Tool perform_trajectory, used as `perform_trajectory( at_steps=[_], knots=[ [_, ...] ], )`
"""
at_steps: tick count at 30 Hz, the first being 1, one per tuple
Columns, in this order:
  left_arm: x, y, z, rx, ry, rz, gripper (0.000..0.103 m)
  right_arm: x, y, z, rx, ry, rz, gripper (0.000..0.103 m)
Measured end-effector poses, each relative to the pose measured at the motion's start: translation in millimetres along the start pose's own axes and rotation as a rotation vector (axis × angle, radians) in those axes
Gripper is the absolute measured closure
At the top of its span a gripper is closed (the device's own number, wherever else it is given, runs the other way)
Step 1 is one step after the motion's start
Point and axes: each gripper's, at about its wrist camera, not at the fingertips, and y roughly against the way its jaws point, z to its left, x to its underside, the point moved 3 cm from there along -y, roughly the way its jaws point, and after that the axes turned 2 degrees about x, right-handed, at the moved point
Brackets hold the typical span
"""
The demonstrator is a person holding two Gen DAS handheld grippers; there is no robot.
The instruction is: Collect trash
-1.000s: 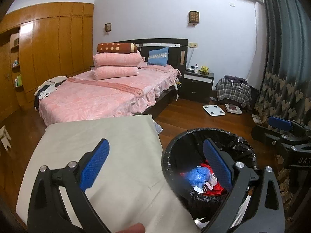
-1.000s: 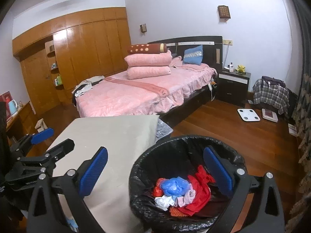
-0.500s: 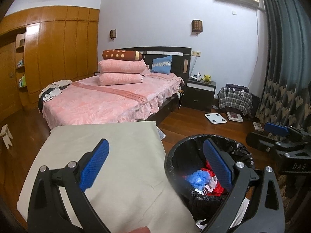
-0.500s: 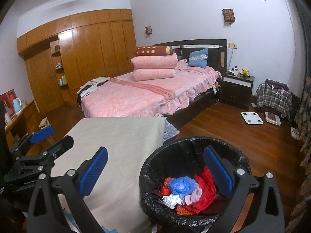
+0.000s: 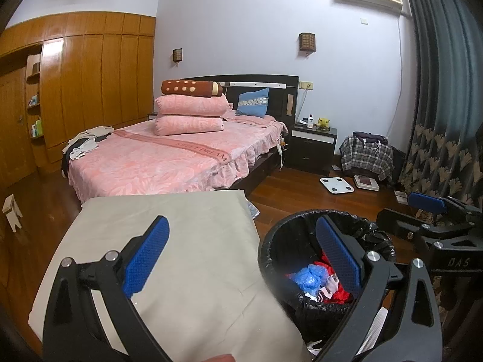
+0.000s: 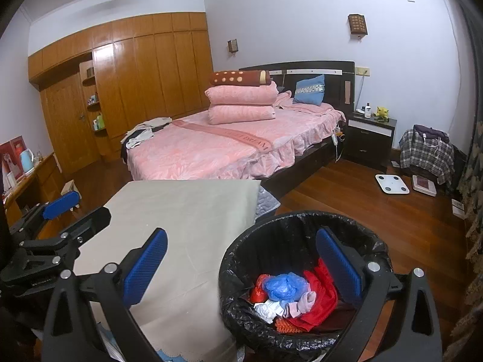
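Cloth-covered table at 6–7 o'clock, nearest. Trash bin just beside the table's right edge, at 5 o'clock; trash lies in its bottom. Bed behind the table, 12 o'clock, with folded blankets stacked on it. Nightstand right of the bed, 1–2 o'clock. Wardrobe left of the bed, 10 o'clock. Scale on the floor at 3 o'clock, in front of the nightstand.

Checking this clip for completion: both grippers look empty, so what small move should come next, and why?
Probably draw both back and stop: the left gripper and right gripper are open and empty, trash already sits in the bin, and the cloth-covered table shows no litter.
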Motion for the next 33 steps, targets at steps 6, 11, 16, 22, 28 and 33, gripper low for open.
perform_trajectory(
  at_steps=[6,11,16,22,28,33],
  knots=[
    [-0.1,0.2,1.0,-0.001,0.000,0.001,0.008,0.2,0.1,-0.1,0.000,0.000,0.000,0.006],
    [1.0,0.9,3.6,0.000,0.001,0.002,0.008,0.5,0.0,0.3,0.001,0.001,0.000,0.006],
    [0.9,0.3,3.0,0.000,0.002,0.003,0.008,0.4,0.0,0.5,0.001,0.002,0.000,0.006],
    [0.8,0.8,3.3,-0.001,0.000,0.003,0.008,0.5,0.1,1.1,0.001,0.002,-0.001,0.006],
    [0.4,0.4,2.9,0.000,0.001,0.004,0.008,0.8,0.0,1.3,0.000,0.002,0.000,0.006],
    [0.0,0.6,3.0,0.001,0.001,0.004,0.008,1.1,0.0,1.5,0.000,0.000,0.000,0.006]
  ],
)
